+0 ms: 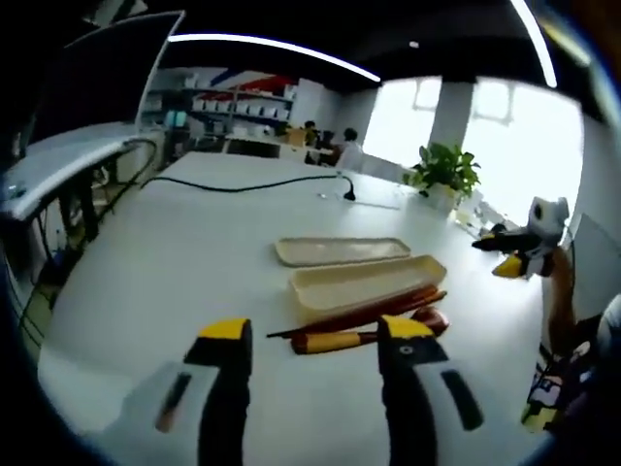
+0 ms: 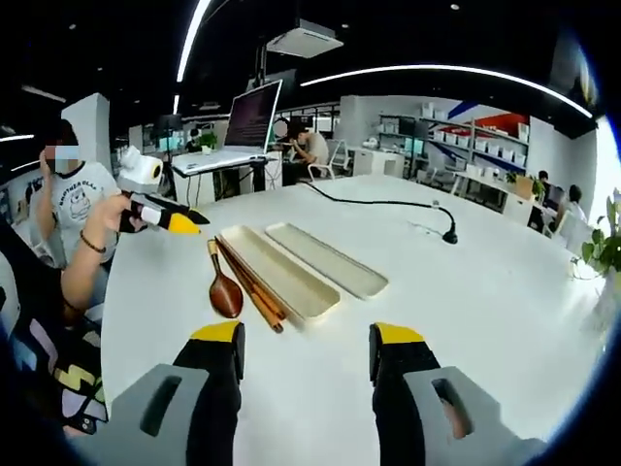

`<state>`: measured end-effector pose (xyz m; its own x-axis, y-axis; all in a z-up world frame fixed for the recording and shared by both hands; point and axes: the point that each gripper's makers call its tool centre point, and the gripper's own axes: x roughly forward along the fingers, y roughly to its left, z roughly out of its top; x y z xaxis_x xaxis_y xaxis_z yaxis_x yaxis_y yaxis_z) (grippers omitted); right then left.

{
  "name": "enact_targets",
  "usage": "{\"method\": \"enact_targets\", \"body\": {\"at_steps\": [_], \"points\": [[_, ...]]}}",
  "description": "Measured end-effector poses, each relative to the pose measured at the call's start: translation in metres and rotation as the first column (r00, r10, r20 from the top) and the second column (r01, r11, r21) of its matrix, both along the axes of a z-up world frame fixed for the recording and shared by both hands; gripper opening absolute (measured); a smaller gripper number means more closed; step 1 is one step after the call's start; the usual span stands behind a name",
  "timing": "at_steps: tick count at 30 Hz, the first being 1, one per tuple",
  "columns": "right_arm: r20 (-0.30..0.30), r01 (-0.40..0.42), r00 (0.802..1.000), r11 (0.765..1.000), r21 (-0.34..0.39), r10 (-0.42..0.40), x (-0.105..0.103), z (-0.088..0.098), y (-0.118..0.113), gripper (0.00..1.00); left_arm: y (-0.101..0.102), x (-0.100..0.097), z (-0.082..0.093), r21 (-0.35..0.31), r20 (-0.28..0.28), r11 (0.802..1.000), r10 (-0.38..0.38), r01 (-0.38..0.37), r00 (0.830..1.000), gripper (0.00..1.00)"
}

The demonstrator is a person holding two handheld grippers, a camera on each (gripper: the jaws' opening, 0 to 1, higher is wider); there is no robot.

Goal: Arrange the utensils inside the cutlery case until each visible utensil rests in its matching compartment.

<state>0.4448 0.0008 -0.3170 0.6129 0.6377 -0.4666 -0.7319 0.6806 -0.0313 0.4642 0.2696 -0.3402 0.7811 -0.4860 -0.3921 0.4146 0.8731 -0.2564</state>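
Left gripper [image 1: 315,342] and right gripper [image 2: 306,342], jaws apart, above table [image 2: 485,291]; spoon [image 2: 224,286] and apparently chopsticks [image 2: 254,283] lie beside cutlery case [image 2: 277,272]; lid [image 2: 325,258] alongside.

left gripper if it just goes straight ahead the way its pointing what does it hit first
Probably the wooden spoon and chopsticks lying on the table just ahead of the open left gripper, with the case tray right behind them. Depth is hard to judge, so it might pass above them.

Spoon [image 2: 224,287] and chopsticks [image 2: 254,283] (touching) lie beside case [image 2: 281,272].
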Motion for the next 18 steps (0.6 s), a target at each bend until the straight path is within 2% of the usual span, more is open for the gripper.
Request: {"method": "enact_targets", "body": {"at_steps": [5,8,12,15,18], "points": [[-0.046,-0.054,0.998,0.998,-0.045,0.052,-0.001,-0.016,0.013,0.46,-0.004,0.0,-0.005,-0.007,-0.016,1.0,-0.016,0.016,1.0,0.56],[-0.057,-0.09,0.995,0.995,-0.034,0.087,-0.002,-0.022,0.023,0.4,-0.009,-0.002,-0.007,-0.014,-0.027,1.0,-0.026,0.026,0.999,0.56],[-0.103,-0.111,0.989,0.993,-0.034,0.107,-0.003,-0.035,0.033,0.37,-0.009,-0.002,-0.008,-0.019,-0.032,0.999,-0.029,0.028,0.999,0.56],[-0.119,-0.124,0.986,0.992,-0.032,0.12,-0.004,-0.04,0.038,0.3,-0.01,-0.001,-0.01,-0.021,-0.037,0.999,-0.037,0.036,0.999,0.56],[-0.135,-0.132,0.983,0.991,-0.022,0.128,-0.003,-0.044,0.044,0.29,-0.01,0.001,-0.013,-0.025,-0.041,0.999,-0.034,0.033,0.999,0.57]]}}
